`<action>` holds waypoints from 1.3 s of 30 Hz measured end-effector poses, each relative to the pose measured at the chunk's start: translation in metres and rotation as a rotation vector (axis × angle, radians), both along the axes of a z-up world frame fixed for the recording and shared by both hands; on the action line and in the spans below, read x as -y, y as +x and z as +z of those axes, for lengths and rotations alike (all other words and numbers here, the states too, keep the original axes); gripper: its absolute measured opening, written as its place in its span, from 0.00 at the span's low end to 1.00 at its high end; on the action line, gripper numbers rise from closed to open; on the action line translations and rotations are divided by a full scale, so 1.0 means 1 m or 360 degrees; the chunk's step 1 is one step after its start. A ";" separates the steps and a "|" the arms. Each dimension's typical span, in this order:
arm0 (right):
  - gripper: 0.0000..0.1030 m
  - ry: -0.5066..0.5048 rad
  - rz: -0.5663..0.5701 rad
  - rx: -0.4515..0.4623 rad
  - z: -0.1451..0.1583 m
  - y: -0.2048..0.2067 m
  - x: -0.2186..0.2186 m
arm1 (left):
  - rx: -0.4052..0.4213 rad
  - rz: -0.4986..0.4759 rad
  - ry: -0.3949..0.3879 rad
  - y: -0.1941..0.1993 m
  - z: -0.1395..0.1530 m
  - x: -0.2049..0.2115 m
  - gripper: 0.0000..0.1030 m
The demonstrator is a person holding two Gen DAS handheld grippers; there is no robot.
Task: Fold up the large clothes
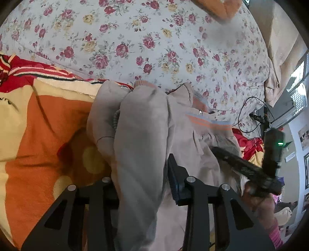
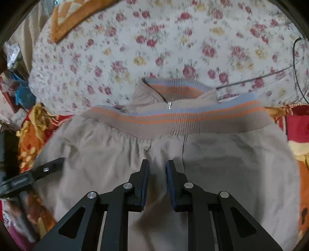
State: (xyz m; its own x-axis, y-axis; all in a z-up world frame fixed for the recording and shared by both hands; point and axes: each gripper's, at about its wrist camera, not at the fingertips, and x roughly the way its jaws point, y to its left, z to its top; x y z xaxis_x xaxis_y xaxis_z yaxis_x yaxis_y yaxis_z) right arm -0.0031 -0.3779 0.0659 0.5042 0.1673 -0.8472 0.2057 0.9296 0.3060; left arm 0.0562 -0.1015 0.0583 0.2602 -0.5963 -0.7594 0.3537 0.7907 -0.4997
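Note:
A beige zip jacket (image 2: 212, 164) with orange and blue striped ribbed bands (image 2: 173, 117) lies on a bed. In the left wrist view my left gripper (image 1: 143, 170) is shut on a thick bunch of the jacket's fabric (image 1: 143, 125), which hangs over and between its fingers and hides the left one. My right gripper (image 2: 157, 164) hovers over the jacket's body with its jaws a little apart and nothing between them. The right gripper also shows at the right of the left wrist view (image 1: 218, 149).
The bed has a white floral sheet (image 1: 135, 38) and an orange, red and cream blanket (image 1: 38, 125). A black cable (image 1: 243, 112) lies on the sheet at the right. An orange pillow (image 2: 65, 17) lies at the far side.

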 end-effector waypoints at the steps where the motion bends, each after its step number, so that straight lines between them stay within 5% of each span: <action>1: 0.18 -0.0017 0.0005 -0.0035 -0.009 0.005 -0.003 | 0.0004 0.0002 0.0009 0.000 0.000 0.000 0.33; 4: 0.15 -0.0036 -0.0025 -0.0083 -0.026 0.012 -0.004 | 0.0022 0.0008 0.0042 -0.001 0.001 0.002 0.33; 11: 0.22 0.0001 0.0009 0.0049 0.012 -0.005 -0.012 | 0.0058 0.0013 0.0096 -0.005 0.001 0.006 0.33; 15: 0.19 -0.0060 0.0057 -0.0133 -0.022 0.007 -0.022 | 0.0071 0.0016 0.0116 -0.005 0.000 0.006 0.33; 17: 0.20 -0.0118 0.0085 -0.0112 -0.016 0.005 -0.026 | 0.0077 0.0014 0.0122 -0.006 0.000 0.006 0.33; 24: 0.37 -0.0060 0.0125 -0.0028 0.011 -0.018 -0.028 | 0.0086 0.0021 0.0140 -0.007 -0.001 0.007 0.33; 27: 0.37 -0.0073 0.0100 -0.0117 -0.013 -0.013 -0.031 | 0.0098 0.0026 0.0151 -0.008 -0.001 0.007 0.33; 39: 0.37 -0.0007 0.0062 -0.0102 0.007 -0.008 -0.032 | 0.0109 0.0025 0.0163 -0.009 -0.001 0.006 0.33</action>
